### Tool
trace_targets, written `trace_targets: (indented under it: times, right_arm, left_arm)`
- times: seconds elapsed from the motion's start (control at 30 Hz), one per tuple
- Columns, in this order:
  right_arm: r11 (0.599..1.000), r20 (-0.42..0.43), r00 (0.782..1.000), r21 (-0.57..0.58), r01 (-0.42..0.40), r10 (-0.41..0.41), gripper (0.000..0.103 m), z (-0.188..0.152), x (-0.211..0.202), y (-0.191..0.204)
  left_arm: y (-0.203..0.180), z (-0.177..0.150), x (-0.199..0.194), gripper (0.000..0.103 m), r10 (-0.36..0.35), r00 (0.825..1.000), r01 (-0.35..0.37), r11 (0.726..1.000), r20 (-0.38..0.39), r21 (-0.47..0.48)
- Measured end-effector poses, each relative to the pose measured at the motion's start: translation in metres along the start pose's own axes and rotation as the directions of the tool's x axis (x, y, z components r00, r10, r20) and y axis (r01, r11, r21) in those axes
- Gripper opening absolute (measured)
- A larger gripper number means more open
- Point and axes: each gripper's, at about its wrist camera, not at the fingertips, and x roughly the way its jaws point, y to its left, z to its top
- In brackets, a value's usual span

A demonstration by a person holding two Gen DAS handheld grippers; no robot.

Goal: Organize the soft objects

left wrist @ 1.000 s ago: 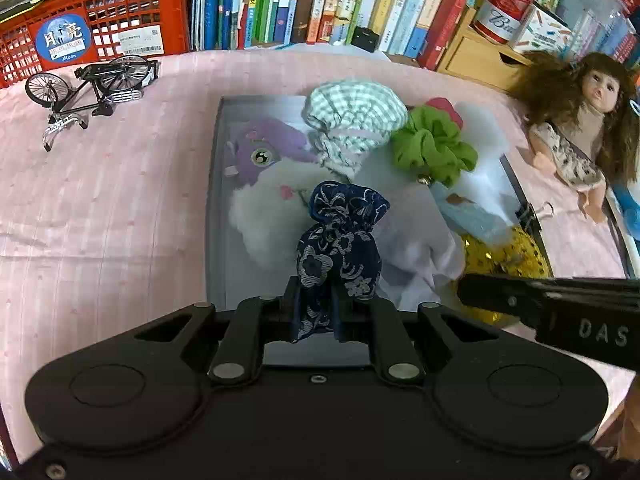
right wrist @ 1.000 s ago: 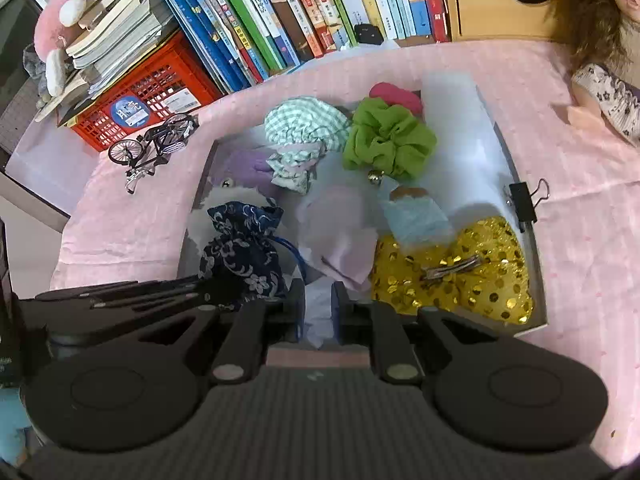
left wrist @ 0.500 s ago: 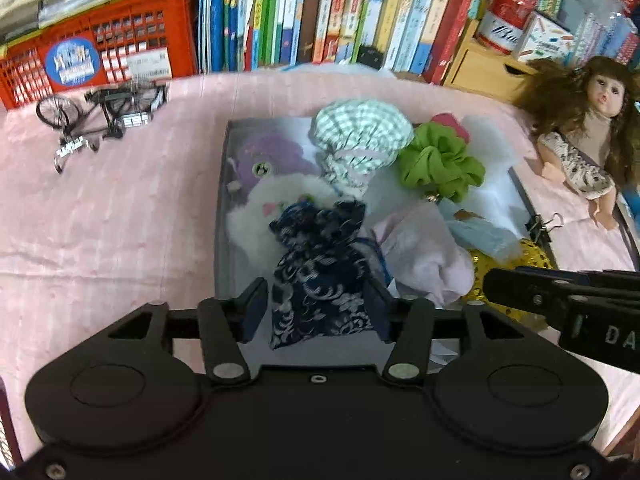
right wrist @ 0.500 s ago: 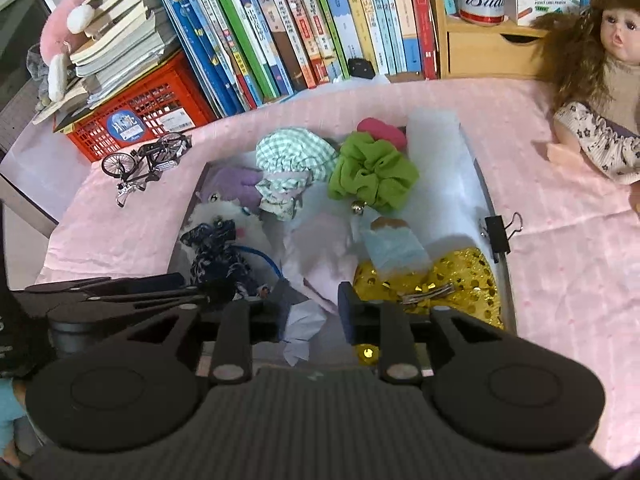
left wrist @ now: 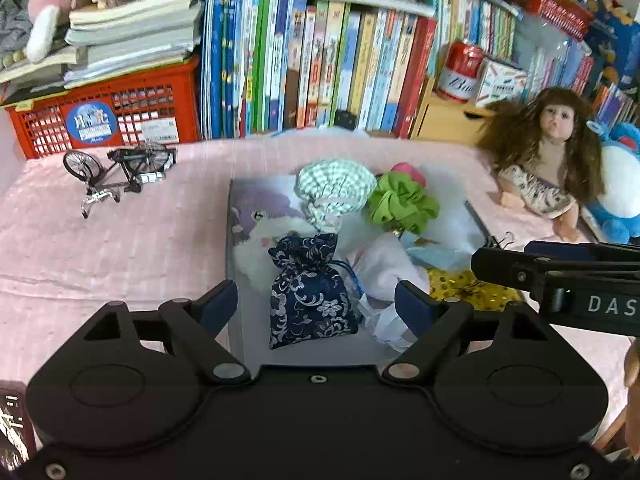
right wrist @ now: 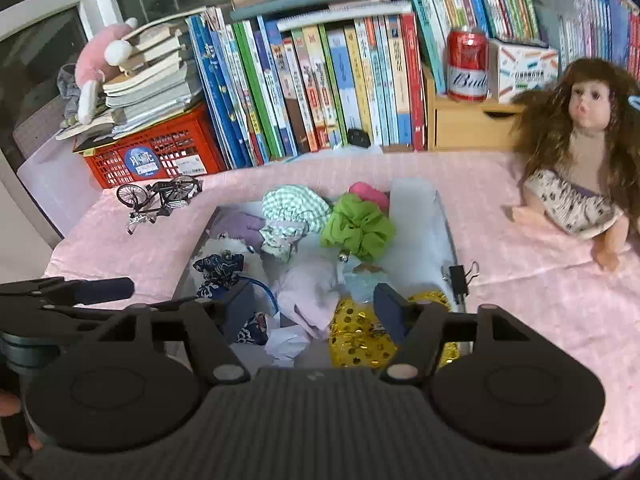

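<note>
Both grippers' jaws have just been opening, now wide and empty: left gripper (left wrist: 316,300) over the pouch (left wrist: 310,290), right gripper (right wrist: 314,308) above crumpled paper (right wrist: 286,342) at the tray's (left wrist: 236,264) near edge. Risk: a sweeping finger drags the pouch out.

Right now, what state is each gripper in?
Left gripper: open, just released navy floral pouch.
Right gripper: open, jaws just widened, holding nothing.

Count of what I see from both wrist views

In the one tray (left wrist: 236,240) I count one navy floral pouch (left wrist: 310,300), one green-checked pouch (left wrist: 336,192), one green scrunchie (left wrist: 402,202), one gold sequin piece (right wrist: 360,332) and one white plush (left wrist: 256,248); outside it, one doll (right wrist: 580,148), one toy bicycle (left wrist: 120,170), one red crate (left wrist: 108,120), one red can (right wrist: 467,65).
</note>
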Motion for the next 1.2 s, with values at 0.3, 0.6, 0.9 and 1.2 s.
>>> trace_targets:
  times: [0.3,0.6,0.9,1.2]
  right_arm:
    - [0.998,0.12,0.993,-0.055,0.02,-0.013,0.086,-0.019,-0.033,0.001]
    - [0.993,0.239,0.97,-0.099,0.061,-0.036,0.089,-0.04,-0.063,0.0]
    - [0.98,0.355,0.934,-0.168,0.107,-0.04,0.101,-0.073,-0.086,0.01]
    - [0.969,0.425,0.905,-0.212,0.126,-0.024,0.103,-0.108,-0.098,0.019]
  left_arm:
    - [0.002,-0.021,-0.045,0.09,-0.021,0.994,0.023,1.0,0.103,-0.014]
    - [-0.003,-0.049,-0.072,0.091,-0.023,0.985,0.02,1.0,0.172,0.015]
    - [-0.009,-0.088,-0.094,0.095,-0.001,0.963,-0.011,0.999,0.269,0.042]
    - [-0.011,-0.123,-0.108,0.096,0.017,0.945,-0.033,0.998,0.325,0.046]
